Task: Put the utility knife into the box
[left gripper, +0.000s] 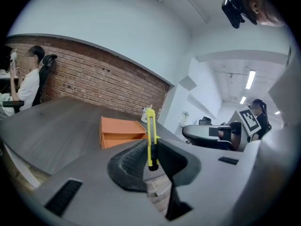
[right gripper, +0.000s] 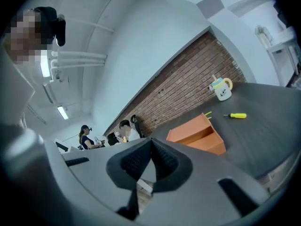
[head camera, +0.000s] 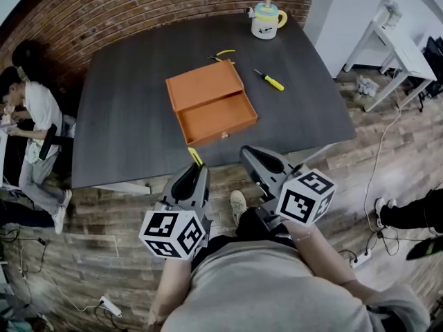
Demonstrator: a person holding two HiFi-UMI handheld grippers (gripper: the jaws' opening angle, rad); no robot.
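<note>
The yellow utility knife [left gripper: 150, 136] stands upright between the pads of my left gripper [left gripper: 151, 145], which is shut on it. In the head view the knife's tip [head camera: 196, 156] pokes out of the left gripper [head camera: 197, 167] just short of the table's near edge. The orange box [head camera: 211, 106] lies in the middle of the dark table with its drawer pulled open toward me, and it also shows in the left gripper view [left gripper: 120, 131] and the right gripper view [right gripper: 197, 133]. My right gripper [head camera: 248, 151] is held beside the left one, its jaws [right gripper: 151, 141] shut with nothing between them.
A yellow-handled screwdriver [head camera: 269, 79] lies right of the box, and yellow-handled pliers [head camera: 222, 54] lie behind it. A mug [head camera: 266, 19] stands at the table's [head camera: 124, 116] far edge. A seated person [head camera: 31, 116] is at the left, and a white table [head camera: 398, 50] at the right.
</note>
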